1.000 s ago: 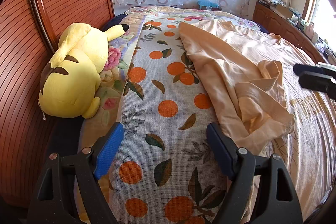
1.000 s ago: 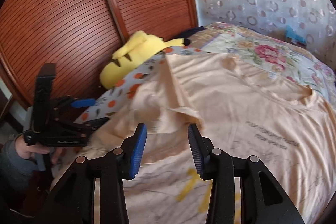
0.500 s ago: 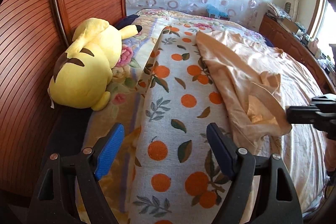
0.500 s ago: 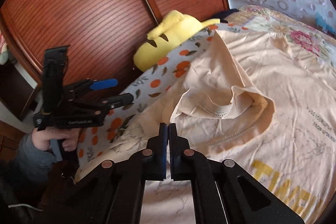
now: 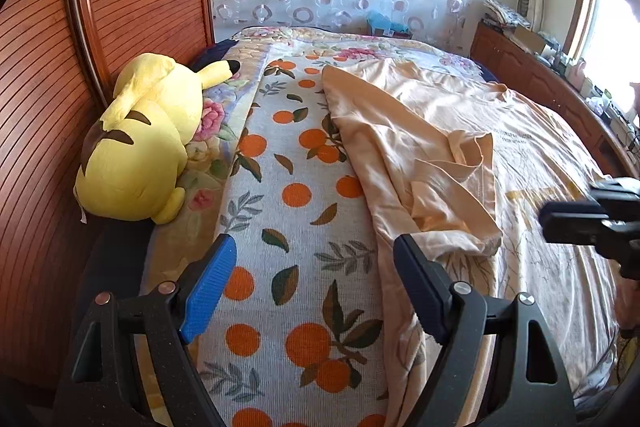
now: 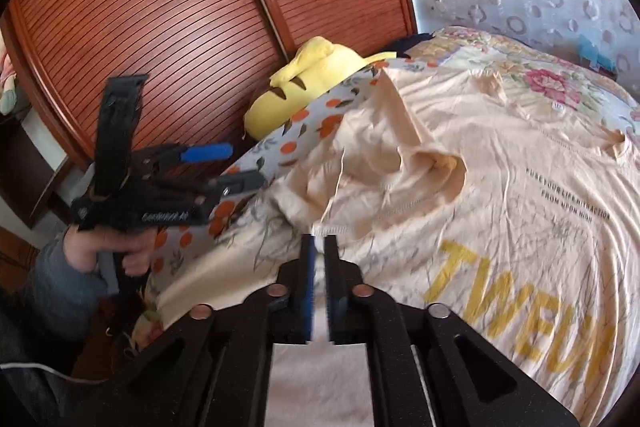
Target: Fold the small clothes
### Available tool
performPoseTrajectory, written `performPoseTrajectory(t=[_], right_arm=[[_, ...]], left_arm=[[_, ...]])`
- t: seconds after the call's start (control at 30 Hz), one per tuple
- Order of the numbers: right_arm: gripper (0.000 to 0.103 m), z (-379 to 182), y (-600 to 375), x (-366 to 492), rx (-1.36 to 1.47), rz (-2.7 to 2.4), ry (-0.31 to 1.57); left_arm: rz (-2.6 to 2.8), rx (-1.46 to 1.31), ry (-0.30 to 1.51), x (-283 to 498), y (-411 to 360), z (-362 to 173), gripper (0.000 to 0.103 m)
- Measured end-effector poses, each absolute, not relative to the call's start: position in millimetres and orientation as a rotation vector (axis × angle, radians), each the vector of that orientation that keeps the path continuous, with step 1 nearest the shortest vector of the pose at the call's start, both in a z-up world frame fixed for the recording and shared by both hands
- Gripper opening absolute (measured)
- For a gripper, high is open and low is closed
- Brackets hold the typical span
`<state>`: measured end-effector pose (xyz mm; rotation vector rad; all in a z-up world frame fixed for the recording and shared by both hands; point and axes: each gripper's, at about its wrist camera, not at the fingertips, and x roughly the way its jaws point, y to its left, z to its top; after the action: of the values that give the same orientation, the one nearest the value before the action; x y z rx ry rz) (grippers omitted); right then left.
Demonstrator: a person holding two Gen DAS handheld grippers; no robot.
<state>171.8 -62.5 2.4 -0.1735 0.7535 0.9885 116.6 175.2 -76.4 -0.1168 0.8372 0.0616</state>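
A peach T-shirt (image 5: 440,115) (image 6: 500,147) with yellow lettering lies spread on the bed. Its left sleeve (image 5: 452,195) (image 6: 380,167) is flipped inward over the chest in a loose bunch. My right gripper (image 6: 319,239) (image 5: 548,223) points at the sleeve's stitched hem. Its jaws are opening from shut and stand a narrow gap apart, with the hem just at the tips and not pinched. My left gripper (image 5: 314,243) (image 6: 236,167) hangs wide open over the orange-print blanket (image 5: 296,227). Nothing is between its fingers, and its right finger is beside the shirt's side edge.
A yellow plush toy (image 5: 136,147) (image 6: 304,83) lies at the bed's left edge against the slatted wooden wardrobe doors (image 5: 40,67). A wooden cabinet (image 5: 540,75) with clutter runs along the right under the window. A hand in a grey sleeve (image 6: 100,247) holds the left gripper.
The right gripper went from half open to fully shut, then parted slightly, and came down close to the sleeve hem. The left gripper drew back a little and stayed open.
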Motion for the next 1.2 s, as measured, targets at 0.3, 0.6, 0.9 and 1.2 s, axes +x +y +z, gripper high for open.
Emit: performPoseTrajectory(t=[0.3,0.6,0.9,1.2], right_arm=[[0.02,-29,-5,210,-0.15,0.975,0.866],[0.001,-17,-43,169,-0.115,1.068,0.82],[0.041,-26,-71,175,-0.142,0.892,0.8],[0.041,-21,-54,254,-0.129,0.779,0.749]], left_arm=[[0.081,-0.131,0.854,105,177,-81,0.082],[0.07,-0.13,0.835,103,173,-74,0.082],[0.006,-0.095,0.832,115,143,-73,0.082],[0.015,-0.084,0.881,120,137,-90,0.082]])
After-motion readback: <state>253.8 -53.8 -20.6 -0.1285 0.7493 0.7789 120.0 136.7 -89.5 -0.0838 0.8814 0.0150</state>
